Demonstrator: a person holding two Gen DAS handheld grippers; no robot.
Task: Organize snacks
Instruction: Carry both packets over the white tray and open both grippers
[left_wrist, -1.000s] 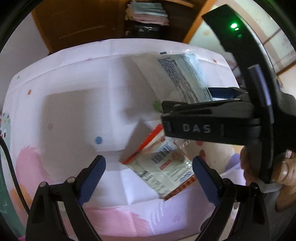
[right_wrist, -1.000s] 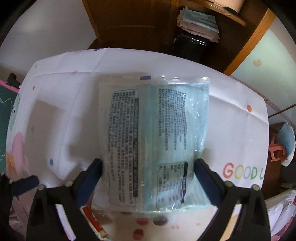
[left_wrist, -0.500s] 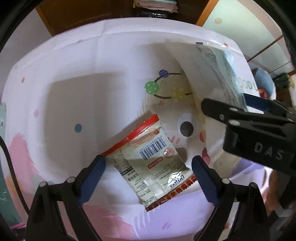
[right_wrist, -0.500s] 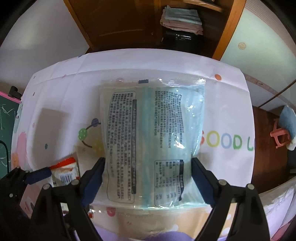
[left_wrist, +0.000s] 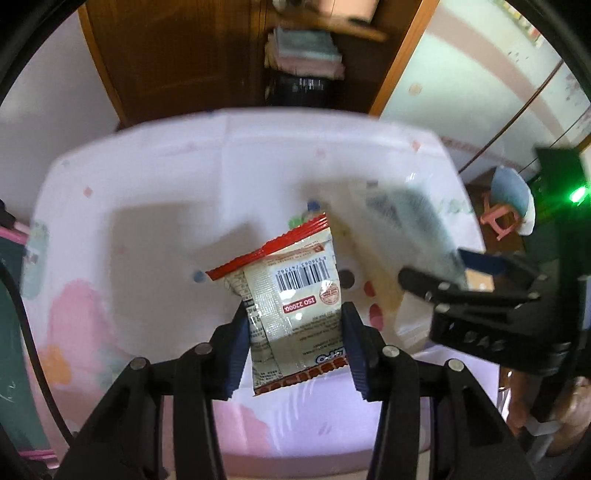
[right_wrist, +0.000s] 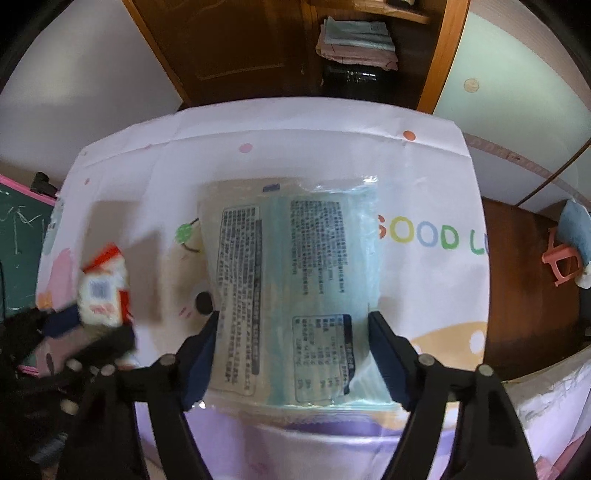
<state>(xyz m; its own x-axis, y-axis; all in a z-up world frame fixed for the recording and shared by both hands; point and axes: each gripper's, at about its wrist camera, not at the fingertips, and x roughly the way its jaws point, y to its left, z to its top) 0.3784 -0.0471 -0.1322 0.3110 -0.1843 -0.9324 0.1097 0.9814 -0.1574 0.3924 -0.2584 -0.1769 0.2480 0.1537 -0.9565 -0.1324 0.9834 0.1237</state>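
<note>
My left gripper (left_wrist: 293, 341) is shut on a small cream snack packet with red edges and a barcode (left_wrist: 295, 295), held lifted above the table. The packet also shows blurred in the right wrist view (right_wrist: 103, 288). My right gripper (right_wrist: 291, 350) is shut on a large pale blue-green packet with black printed text (right_wrist: 295, 280), held above the table. That packet and the right gripper show at the right of the left wrist view (left_wrist: 417, 225).
The table wears a white cloth (right_wrist: 295, 140) with coloured dots and "GOOD" lettering (right_wrist: 421, 234). A wooden cabinet with folded cloths (right_wrist: 354, 37) stands behind. A green chalkboard (right_wrist: 18, 236) is at left, a pink stool (right_wrist: 565, 258) on the floor at right.
My left gripper has closed on the small snack packet and lifted it off the cloth. My right gripper keeps holding the large packet and has pulled back a little.
</note>
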